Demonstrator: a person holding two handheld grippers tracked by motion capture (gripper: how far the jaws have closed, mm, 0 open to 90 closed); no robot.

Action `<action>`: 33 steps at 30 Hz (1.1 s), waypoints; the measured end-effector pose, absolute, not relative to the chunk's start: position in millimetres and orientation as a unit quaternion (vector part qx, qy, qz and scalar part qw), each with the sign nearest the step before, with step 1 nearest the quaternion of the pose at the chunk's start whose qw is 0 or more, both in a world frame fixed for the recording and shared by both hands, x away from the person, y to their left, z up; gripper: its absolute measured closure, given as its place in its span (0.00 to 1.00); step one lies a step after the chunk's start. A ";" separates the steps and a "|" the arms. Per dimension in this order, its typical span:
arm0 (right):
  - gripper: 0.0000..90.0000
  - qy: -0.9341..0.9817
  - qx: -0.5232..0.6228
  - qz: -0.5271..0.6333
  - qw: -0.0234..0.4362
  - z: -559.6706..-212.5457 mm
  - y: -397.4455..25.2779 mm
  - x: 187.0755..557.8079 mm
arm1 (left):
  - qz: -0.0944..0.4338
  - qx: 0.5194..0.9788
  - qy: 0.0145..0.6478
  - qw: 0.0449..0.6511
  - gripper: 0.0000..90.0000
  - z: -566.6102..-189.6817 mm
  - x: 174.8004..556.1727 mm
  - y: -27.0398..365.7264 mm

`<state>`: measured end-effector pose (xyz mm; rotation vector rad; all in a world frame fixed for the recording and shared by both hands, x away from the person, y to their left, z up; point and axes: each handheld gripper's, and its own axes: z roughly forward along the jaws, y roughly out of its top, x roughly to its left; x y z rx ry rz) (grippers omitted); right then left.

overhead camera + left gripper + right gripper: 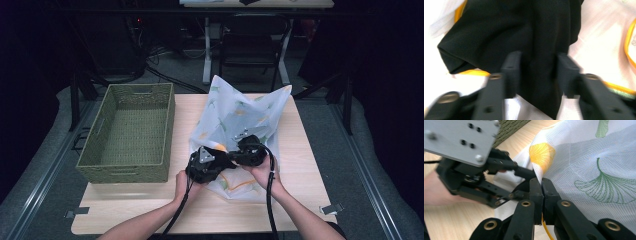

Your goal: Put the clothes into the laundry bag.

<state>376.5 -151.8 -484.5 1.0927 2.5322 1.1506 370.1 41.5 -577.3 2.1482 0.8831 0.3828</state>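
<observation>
Mesh laundry bag (235,125) is lying mid-table, its edge being pinched by the right gripper (541,185), jaws together on it. Left gripper (537,72), jaws apart, is straddling a black garment (524,32) at the bag mouth. Step looks like loading the bag; next it needs the garment gripped and pushed inside while the right one is lifting the edge.

one mesh bag (235,120), one basket (131,131)

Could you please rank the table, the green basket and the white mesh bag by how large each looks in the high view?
1. Table, clearly largest.
2. Green basket.
3. White mesh bag.
The basket and bag look close in size, so their order is unsure.
</observation>
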 end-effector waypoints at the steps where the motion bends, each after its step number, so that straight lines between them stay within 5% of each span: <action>1: 0.99 0.843 0.366 0.387 0.074 -484.3 -152.1 376.6 | 0.150 0.839 0.348 0.390 0.81 -579.5 371.1 40.4; 4: 0.99 0.840 0.365 0.395 0.072 -482.4 -152.4 376.2 | 0.147 0.835 0.354 0.395 0.97 -580.7 374.2 39.2; 17: 0.99 0.812 0.343 0.468 0.066 -453.1 -152.7 361.0 | 0.195 0.722 0.411 0.521 0.97 -547.1 391.8 36.8; 24: 0.99 0.833 0.363 0.417 0.036 -472.7 -157.7 368.3 | 0.217 0.721 0.442 0.488 0.97 -569.8 404.6 33.9; 33: 0.99 0.849 0.374 0.370 0.043 -486.3 -161.0 376.2 | 0.180 0.762 0.421 0.458 0.69 -569.7 404.5 47.5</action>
